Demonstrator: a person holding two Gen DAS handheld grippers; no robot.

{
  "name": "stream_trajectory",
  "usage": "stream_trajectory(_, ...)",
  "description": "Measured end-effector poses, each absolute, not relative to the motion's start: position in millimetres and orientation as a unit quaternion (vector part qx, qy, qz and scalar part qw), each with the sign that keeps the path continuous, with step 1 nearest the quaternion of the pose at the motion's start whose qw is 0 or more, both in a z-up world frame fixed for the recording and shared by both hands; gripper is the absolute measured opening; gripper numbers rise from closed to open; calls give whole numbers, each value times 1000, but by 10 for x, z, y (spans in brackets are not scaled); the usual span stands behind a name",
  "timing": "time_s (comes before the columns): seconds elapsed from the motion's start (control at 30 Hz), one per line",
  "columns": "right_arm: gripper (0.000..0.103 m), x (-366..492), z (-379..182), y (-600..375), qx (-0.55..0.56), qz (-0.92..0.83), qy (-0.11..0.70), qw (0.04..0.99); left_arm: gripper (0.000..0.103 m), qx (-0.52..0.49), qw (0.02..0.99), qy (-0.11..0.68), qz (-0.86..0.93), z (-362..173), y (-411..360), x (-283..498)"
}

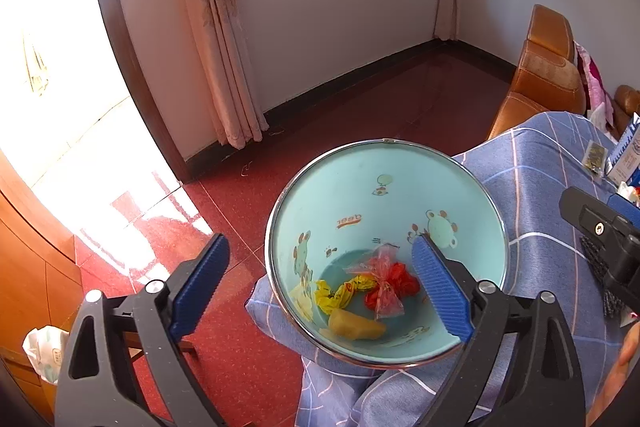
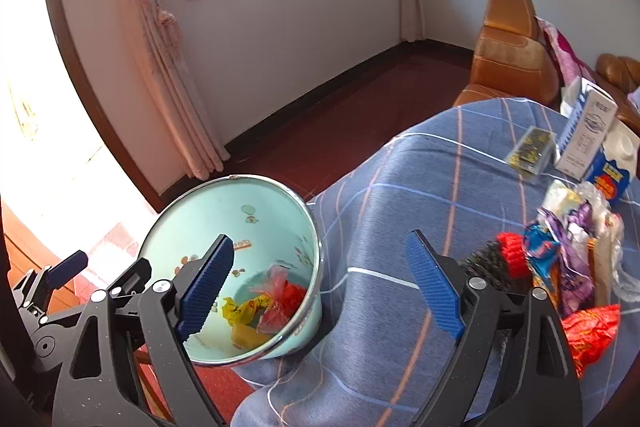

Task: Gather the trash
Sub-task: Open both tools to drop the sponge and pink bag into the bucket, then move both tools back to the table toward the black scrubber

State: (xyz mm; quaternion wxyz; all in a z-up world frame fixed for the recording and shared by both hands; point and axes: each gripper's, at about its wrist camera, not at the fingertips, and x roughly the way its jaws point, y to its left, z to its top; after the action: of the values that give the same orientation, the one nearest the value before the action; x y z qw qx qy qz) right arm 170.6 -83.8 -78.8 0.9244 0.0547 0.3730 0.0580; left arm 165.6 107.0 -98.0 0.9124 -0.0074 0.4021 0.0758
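Note:
A light blue bin with a metal rim stands beside the table covered by a blue checked cloth. Inside lie a yellow wrapper, a red wrapper in clear plastic and a yellow lump. My left gripper is open and empty, its right finger over the bin's mouth. My right gripper is open and empty, spanning the bin and the cloth edge. More trash is piled on the cloth at right, with a red wrapper nearest.
A white and blue carton and a small clear packet stand at the table's far right. An orange leather sofa is behind. Red floor, curtains and a window lie ahead. A wooden cabinet is at left.

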Motion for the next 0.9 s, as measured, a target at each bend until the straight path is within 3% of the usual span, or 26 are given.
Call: stream_trajectory(0.9, 88, 1048, -580, -1929, 85, -45, 331, 939, 97, 35, 919, 392, 3, -789, 90, 1258)
